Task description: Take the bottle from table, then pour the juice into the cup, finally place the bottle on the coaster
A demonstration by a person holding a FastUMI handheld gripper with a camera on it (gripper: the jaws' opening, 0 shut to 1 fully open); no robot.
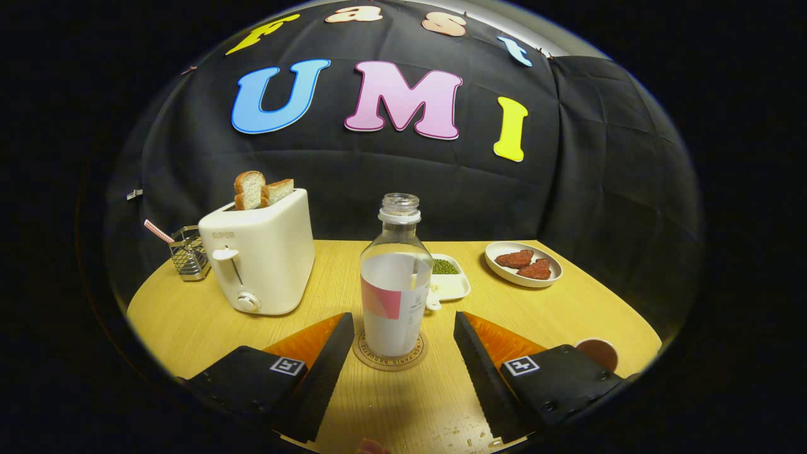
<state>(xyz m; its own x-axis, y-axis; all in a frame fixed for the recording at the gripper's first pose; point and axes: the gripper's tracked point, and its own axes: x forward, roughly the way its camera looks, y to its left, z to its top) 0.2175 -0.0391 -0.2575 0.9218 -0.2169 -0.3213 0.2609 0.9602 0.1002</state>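
A clear, uncapped bottle (pixel 396 284) with a white and pink label stands upright on a round coaster (pixel 390 354), just ahead of my fingers and centred between them. My gripper (pixel 403 325) is open; both fingers stand apart from the bottle with a gap on each side. A brown cup (pixel 598 353) peeks out behind the right finger, at the table's near right.
A white toaster (pixel 261 255) with bread slices stands left of the bottle. Behind the bottle lies a small white dish (pixel 451 285) with green beans; a plate (pixel 524 272) with red pieces sits farther right. A wire holder (pixel 187 253) is at the far left. Droplets lie on the wooden table (pixel 567 309) near me.
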